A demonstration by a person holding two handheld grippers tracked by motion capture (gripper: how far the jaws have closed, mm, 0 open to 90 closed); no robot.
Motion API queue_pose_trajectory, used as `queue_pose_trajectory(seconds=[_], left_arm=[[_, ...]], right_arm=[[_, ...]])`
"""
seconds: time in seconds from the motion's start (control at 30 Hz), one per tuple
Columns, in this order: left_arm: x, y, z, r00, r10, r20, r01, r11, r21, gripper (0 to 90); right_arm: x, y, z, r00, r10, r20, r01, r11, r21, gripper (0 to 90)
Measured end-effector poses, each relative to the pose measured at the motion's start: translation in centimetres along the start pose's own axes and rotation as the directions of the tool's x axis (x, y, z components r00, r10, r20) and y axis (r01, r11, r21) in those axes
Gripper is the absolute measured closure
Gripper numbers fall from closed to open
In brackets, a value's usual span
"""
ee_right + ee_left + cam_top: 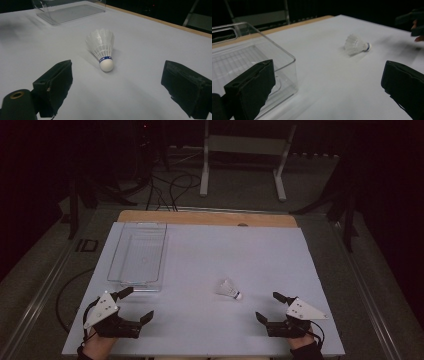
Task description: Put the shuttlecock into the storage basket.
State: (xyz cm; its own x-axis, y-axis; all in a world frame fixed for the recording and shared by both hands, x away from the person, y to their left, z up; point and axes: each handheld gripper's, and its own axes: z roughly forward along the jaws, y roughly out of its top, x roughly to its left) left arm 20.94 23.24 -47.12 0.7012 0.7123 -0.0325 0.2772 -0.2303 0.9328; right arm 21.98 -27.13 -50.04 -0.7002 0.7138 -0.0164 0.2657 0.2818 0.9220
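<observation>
A white shuttlecock (229, 289) with a blue band lies on its side on the white table, cork end toward the near right. In the right gripper view the shuttlecock (102, 50) lies just ahead of the jaws, cork nearest. My right gripper (266, 306) rests open near the front right edge, a short way right of it. My left gripper (138, 303) rests open at the front left, just in front of a clear plastic tray (137, 254). From the left gripper view, the tray (249, 57) is close at left and the shuttlecock (355, 45) lies farther off.
The clear tray (70, 10) holds nothing. A wooden strip (207, 218) runs along the table's far edge. Beyond the table stand a white frame (245, 155) and cables on the dark floor.
</observation>
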Motion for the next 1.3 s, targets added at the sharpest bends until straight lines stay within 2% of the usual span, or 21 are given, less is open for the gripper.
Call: queue_pose_trajectory(seconds=[0.03,0.13,0.23,0.33,0.4,0.43,0.5,0.53,0.57,0.63,0.67,0.8,0.87,0.93,0.97,1.03,1.07,1.1,1.2,1.27,1.3], left_arm=[[0.0,0.5,0.0,0.9997,-0.013,0.019,0.012,0.9999,0.012,0.0],[0.0,0.9,0.0,0.9991,-0.023,0.035,0.022,0.9994,0.026,0.0],[0.0,1.7,0.0,0.9994,0.007,0.035,-0.009,0.9989,0.046,0.0],[0.1,2.4,0.1,0.9986,0.007,0.053,-0.011,0.9959,0.089,0.0],[-0.2,2.8,0.2,0.9983,0.037,0.044,-0.042,0.9914,0.124,0.0],[-0.3,3.0,0.3,0.9972,0.053,0.052,-0.059,0.9884,0.140,0.0],[-0.4,3.2,0.4,0.9934,0.063,0.096,-0.079,0.9833,0.164,0.0],[-0.4,3.2,0.4,0.9934,0.063,0.096,-0.079,0.9833,0.164,0.0],[-0.4,3.4,0.6,0.9898,0.060,0.129,-0.084,0.9775,0.194,0.0],[-0.3,3.6,0.8,0.9872,0.053,0.150,-0.085,0.9730,0.215,0.0],[-0.3,3.7,0.9,0.9860,0.056,0.157,-0.093,0.9673,0.236,0.0],[-0.3,3.9,1.2,0.9833,0.058,0.172,-0.103,0.9597,0.262,0.0],[-0.3,4.1,1.2,0.9762,0.046,0.212,-0.105,0.9551,0.277,0.0],[-0.4,4.3,1.3,0.9754,0.062,0.211,-0.123,0.9491,0.290,0.0],[-0.4,4.3,1.3,0.9754,0.062,0.211,-0.123,0.9491,0.290,0.1],[-0.5,4.4,1.5,0.9743,0.073,0.213,-0.136,0.9441,0.300,0.1],[-0.5,4.6,1.6,0.9716,0.072,0.225,-0.143,0.9379,0.316,0.1],[-0.5,4.6,1.6,0.9716,0.072,0.225,-0.143,0.9379,0.316,0.1],[-0.6,4.8,1.8,0.9664,0.085,0.243,-0.168,0.9229,0.346,0.1],[-0.8,4.9,2.1,0.9587,0.097,0.267,-0.192,0.9132,0.359,0.1],[-0.8,4.9,2.1,0.9587,0.097,0.267,-0.192,0.9132,0.359,0.1]], right_arm=[[0.0,0.0,0.0,1.0000,0.001,-0.001,-0.001,1.000,-0.001,10.2],[0.1,0.0,0.0,1.0000,0.000,-0.003,0.000,1.000,0.000,10.3],[0.1,0.1,0.0,1.0000,-0.006,-0.006,0.006,1.000,0.001,10.3],[0.2,0.1,0.0,0.9999,-0.012,-0.006,0.012,1.000,0.002,10.3],[0.2,0.1,0.0,0.9999,-0.013,-0.006,0.013,1.000,0.001,10.3],[0.2,0.1,0.1,0.9999,-0.014,-0.008,0.014,1.000,0.003,10.3],[0.2,0.0,0.1,0.9999,-0.013,-0.009,0.013,1.000,0.004,10.3],[0.2,0.1,0.1,0.9999,-0.011,-0.009,0.011,1.000,0.005,10.3],[0.3,0.1,0.1,0.9999,-0.012,-0.008,0.012,1.000,0.003,10.3],[0.3,0.1,0.1,0.9999,-0.013,-0.006,0.013,1.000,0.002,10.2],[0.3,0.1,0.0,0.9999,-0.015,-0.007,0.015,1.000,0.003,10.3],[0.3,0.1,0.1,0.9999,-0.012,-0.008,0.012,1.000,0.006,10.3],[0.3,0.1,0.1,0.9999,-0.012,-0.007,0.012,1.000,0.004,10.3],[0.3,0.1,0.1,0.9999,-0.011,-0.008,0.011,1.000,0.004,10.3],[0.3,0.1,0.1,0.9999,-0.011,-0.008,0.011,1.000,0.004,10.3],[0.3,0.1,0.1,0.9999,-0.013,-0.008,0.013,1.000,0.003,10.3],[0.3,0.1,0.1,0.9999,-0.014,-0.007,0.014,1.000,0.004,10.3],[0.3,0.1,0.1,0.9999,-0.015,-0.007,0.015,1.000,0.003,10.3],[0.3,0.1,0.1,0.9999,-0.014,-0.008,0.014,1.000,0.003,10.3],[0.3,0.1,0.1,0.9998,-0.016,-0.009,0.016,1.000,0.003,10.3],[0.3,0.1,0.1,0.9998,-0.016,-0.010,0.017,1.000,0.005,10.3]])
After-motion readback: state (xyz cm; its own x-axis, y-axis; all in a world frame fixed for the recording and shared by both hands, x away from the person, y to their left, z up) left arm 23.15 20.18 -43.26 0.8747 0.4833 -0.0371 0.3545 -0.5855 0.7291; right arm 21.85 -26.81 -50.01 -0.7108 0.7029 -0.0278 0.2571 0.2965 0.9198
